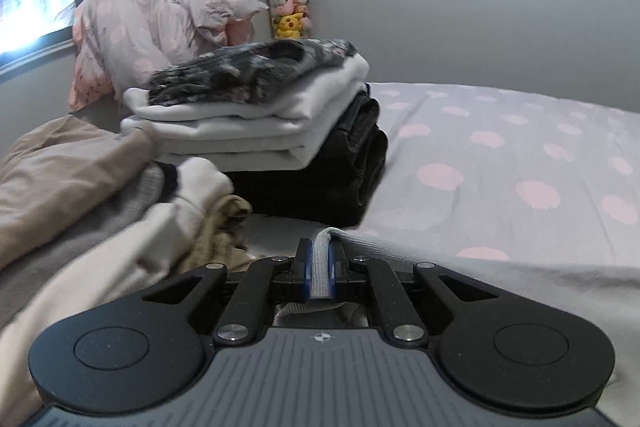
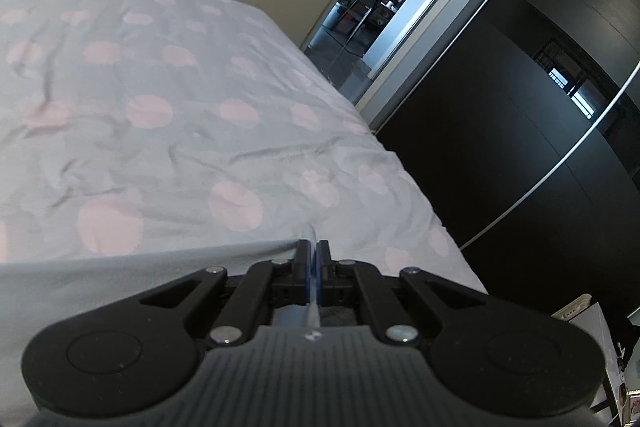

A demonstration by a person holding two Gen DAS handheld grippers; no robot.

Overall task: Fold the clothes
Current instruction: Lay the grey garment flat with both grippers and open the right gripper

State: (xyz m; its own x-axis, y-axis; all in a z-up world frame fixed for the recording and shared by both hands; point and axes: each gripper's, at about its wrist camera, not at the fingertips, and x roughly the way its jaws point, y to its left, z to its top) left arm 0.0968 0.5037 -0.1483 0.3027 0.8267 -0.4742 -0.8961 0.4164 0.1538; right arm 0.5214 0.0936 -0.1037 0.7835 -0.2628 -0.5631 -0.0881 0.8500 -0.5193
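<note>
Left wrist view: left hand-held gripper (image 1: 319,255) clenched on thick ribbed hem of pale grey garment (image 1: 460,267), which spreads right across near bed. Far behind: neat folded stack (image 1: 256,119), dark patterned top, white layers, black jeans beneath. Left: loose heap of beige and cream clothes (image 1: 80,179). Bedsheet (image 1: 520,147) grey, pink dots.

Right wrist view: right hand-held gripper (image 2: 313,254) clenched on thin edge of same grey cloth (image 2: 120,279), lying smooth at near left. Wrinkled dotted sheet (image 2: 180,107) beyond; black wardrobe (image 2: 500,147) right.

no readable text, labels, brands or numbers anywhere in either view
</note>
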